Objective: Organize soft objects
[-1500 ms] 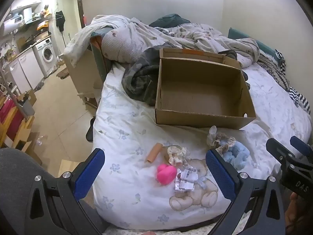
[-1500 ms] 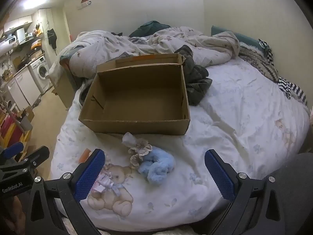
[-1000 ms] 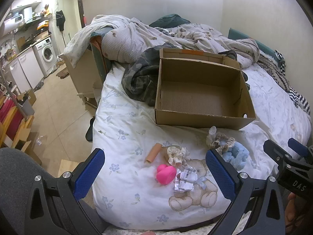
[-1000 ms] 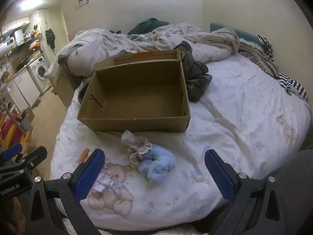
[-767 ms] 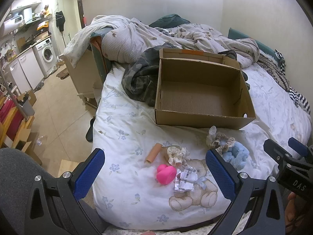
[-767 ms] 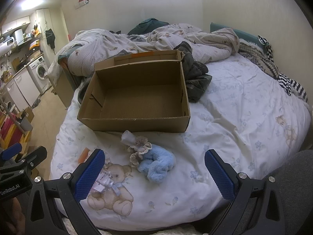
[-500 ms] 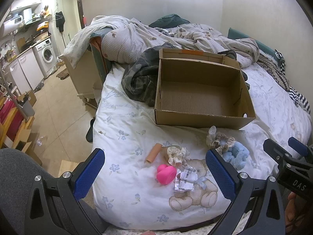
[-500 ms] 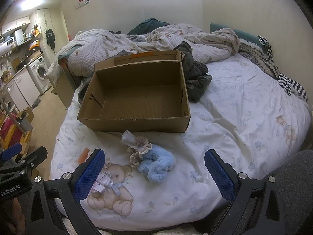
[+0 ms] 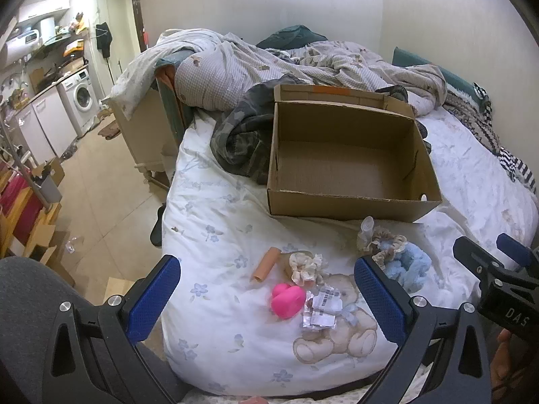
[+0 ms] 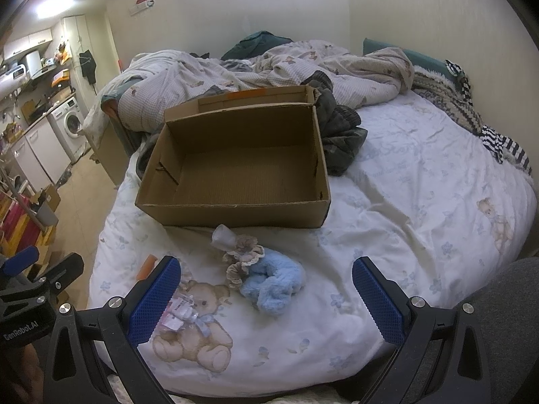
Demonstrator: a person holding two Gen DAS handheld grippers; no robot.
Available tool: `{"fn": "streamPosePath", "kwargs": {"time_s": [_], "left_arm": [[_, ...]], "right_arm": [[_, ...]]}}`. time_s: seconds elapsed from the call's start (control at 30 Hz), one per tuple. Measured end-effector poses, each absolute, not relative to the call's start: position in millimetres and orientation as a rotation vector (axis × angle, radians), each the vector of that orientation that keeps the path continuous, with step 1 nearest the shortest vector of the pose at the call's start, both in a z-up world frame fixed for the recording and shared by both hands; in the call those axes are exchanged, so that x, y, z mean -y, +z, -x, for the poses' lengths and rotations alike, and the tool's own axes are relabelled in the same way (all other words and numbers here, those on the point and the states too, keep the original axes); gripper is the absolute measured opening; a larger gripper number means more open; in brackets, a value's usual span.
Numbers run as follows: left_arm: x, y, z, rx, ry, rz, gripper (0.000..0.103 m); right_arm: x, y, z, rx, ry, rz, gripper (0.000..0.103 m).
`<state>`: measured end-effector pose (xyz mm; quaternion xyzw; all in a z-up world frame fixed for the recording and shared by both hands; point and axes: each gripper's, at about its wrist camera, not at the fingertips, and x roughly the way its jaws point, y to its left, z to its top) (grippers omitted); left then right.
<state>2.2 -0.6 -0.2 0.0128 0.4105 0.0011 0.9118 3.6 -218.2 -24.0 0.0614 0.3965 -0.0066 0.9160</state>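
1. The left tool (image 9: pixel 266 298) is wide open and holds nothing; it hangs above the near edge of the bed with the white flowered sheet (image 9: pixel 215 235).
2. The right tool (image 10: pixel 266 298) is also wide open and empty, above the same edge.
3. The open brown cardboard box (image 10: pixel 235 210) lies on the bed beyond both tools, with its long axis across the view.
4. The light blue fluffy soft toy (image 10: pixel 273 282) lies curled between the box and the right tool, apart from its fingers.
5. The beige frilly scrunchie (image 10: pixel 244 259) touches the blue toy on its left side.
6. The pink heart-shaped soft object (image 9: pixel 288 301) lies between the fingers of the left tool in its view, just beside a cream scrunchie (image 9: pixel 305 266).
7. The small tan tube (image 9: pixel 266 264) lies left of the cream scrunchie, its long axis pointing away and slightly right.
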Motion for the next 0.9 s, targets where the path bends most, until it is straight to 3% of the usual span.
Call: {"fn": "streamPosePath", "kwargs": {"time_s": [0.9], "left_arm": [[3.1,2.5,-0.9,-0.844,0.005,-0.035,0.103]], "right_arm": [[213.6,-27.5,-4.9,-0.828,-0.001,-0.116,0.103]]}}
